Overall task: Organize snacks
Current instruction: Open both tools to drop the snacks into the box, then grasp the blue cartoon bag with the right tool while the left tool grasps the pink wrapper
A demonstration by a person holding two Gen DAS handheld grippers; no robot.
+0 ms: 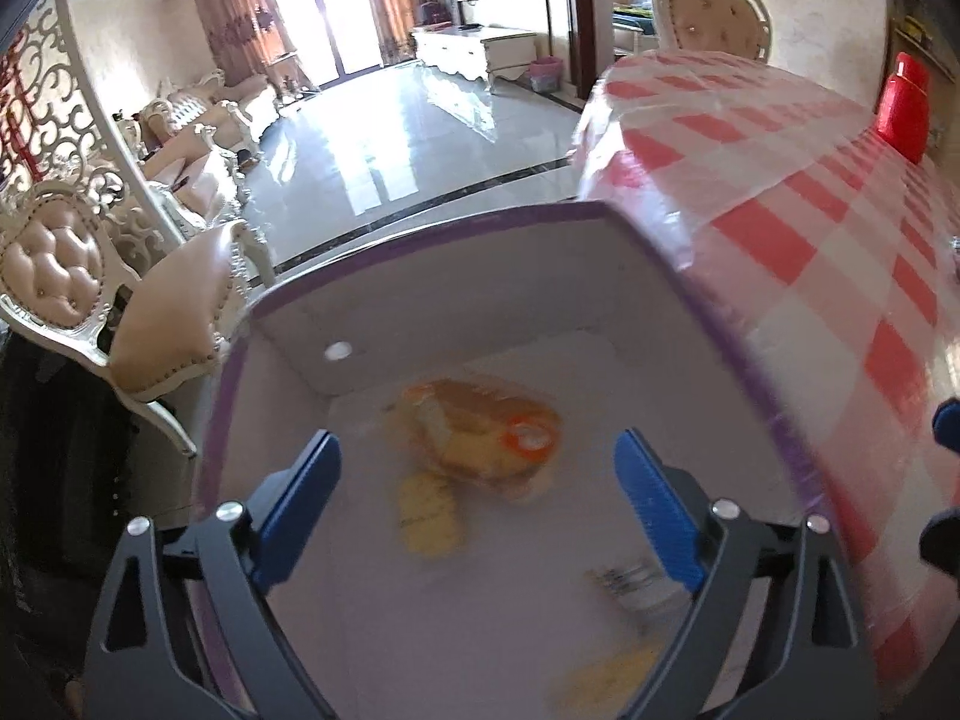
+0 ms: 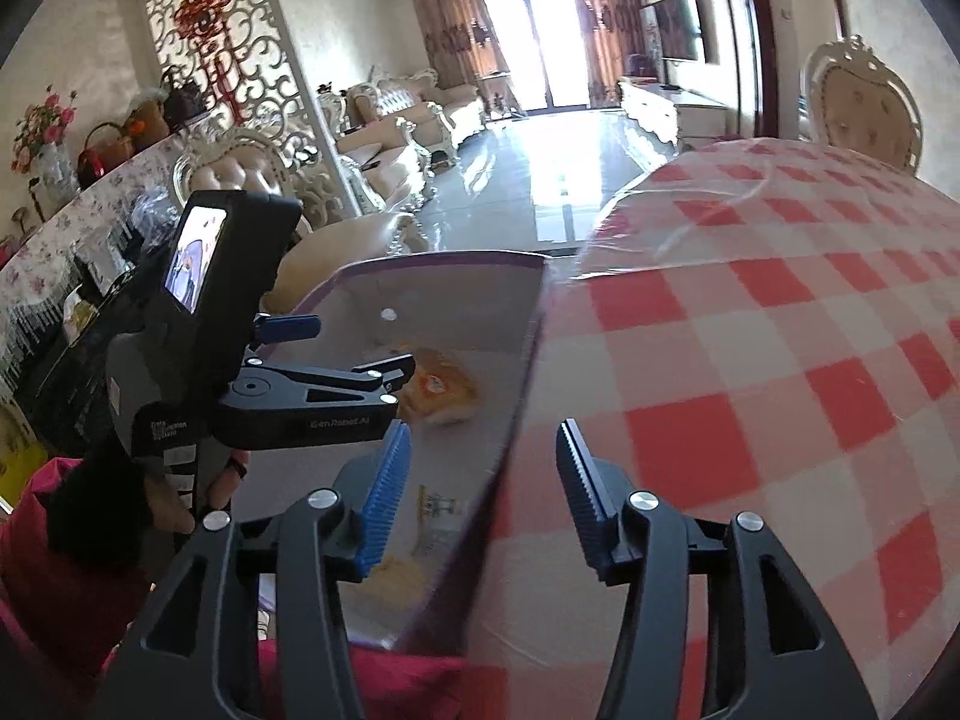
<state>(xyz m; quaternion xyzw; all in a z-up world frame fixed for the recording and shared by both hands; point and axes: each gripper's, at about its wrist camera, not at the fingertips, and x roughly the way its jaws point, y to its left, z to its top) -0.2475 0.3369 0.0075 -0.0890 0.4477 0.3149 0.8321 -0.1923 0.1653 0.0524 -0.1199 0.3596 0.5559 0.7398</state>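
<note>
left wrist view: my left gripper [image 1: 477,480] hangs spread wide over the white, purple-rimmed storage box [image 1: 600,216], nothing between its blue pads [image 1: 657,510]. the orange-and-clear wrapped snack packet [image 1: 480,432] lies on the box floor just beyond the fingertips, toward 12 o'clock, its long axis running roughly from 10 to 4 o'clock. a small yellow packet [image 1: 429,513] touches its near end, at about 7 o'clock from it. a pale printed packet [image 1: 630,585] sits by the right pad, and another yellow one [image 1: 606,684], blurred, lies at the bottom edge. the box stands against the red-and-white checked tablecloth [image 1: 840,252], which lies at 3 o'clock.

right wrist view: my right gripper [image 2: 483,498] is partly spread and empty, straddling the box's right wall [image 2: 528,348]: the left pad [image 2: 384,498] inside, the right pad over the checked cloth [image 2: 780,360]. the orange packet [image 2: 441,390] is at 11 o'clock from it. the left gripper [image 2: 336,348] stands over the box at 10 o'clock, held by a hand [image 2: 180,498] in a red sleeve [image 2: 36,540].

my read: the left gripper is nearer the packets, which are already in the box.
</note>
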